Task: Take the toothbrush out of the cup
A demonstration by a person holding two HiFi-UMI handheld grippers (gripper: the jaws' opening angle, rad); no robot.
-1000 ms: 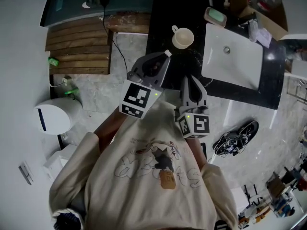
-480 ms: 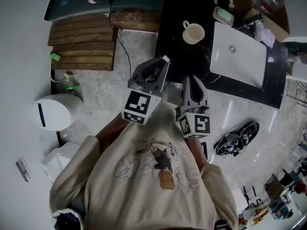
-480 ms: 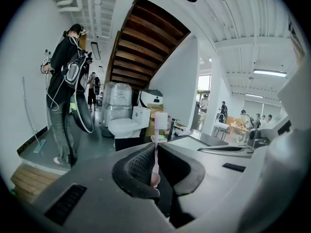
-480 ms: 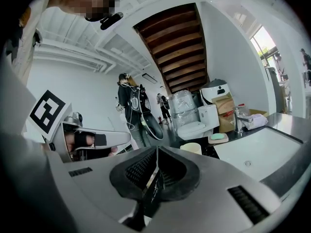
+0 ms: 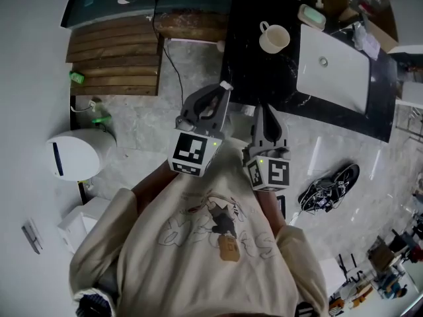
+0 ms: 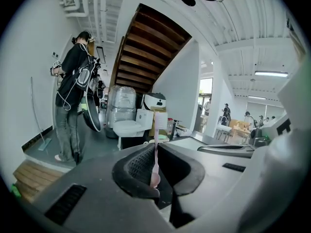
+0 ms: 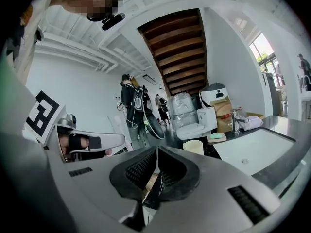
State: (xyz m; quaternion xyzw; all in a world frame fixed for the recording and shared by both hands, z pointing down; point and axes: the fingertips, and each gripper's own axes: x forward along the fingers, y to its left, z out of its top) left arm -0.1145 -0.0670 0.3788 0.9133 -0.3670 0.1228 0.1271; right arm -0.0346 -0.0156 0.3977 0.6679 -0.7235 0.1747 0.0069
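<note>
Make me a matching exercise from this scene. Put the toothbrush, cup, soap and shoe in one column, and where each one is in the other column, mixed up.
Things:
1. toothbrush
2. cup
3. soap
4. shoe

Places:
A. on the floor
B. standing on the black counter, left of the sink in the head view
C. clamped in the left gripper
D. in a dish at the sink's far corner

Pairs: 1-C, 2-B, 3-D, 4-A
</note>
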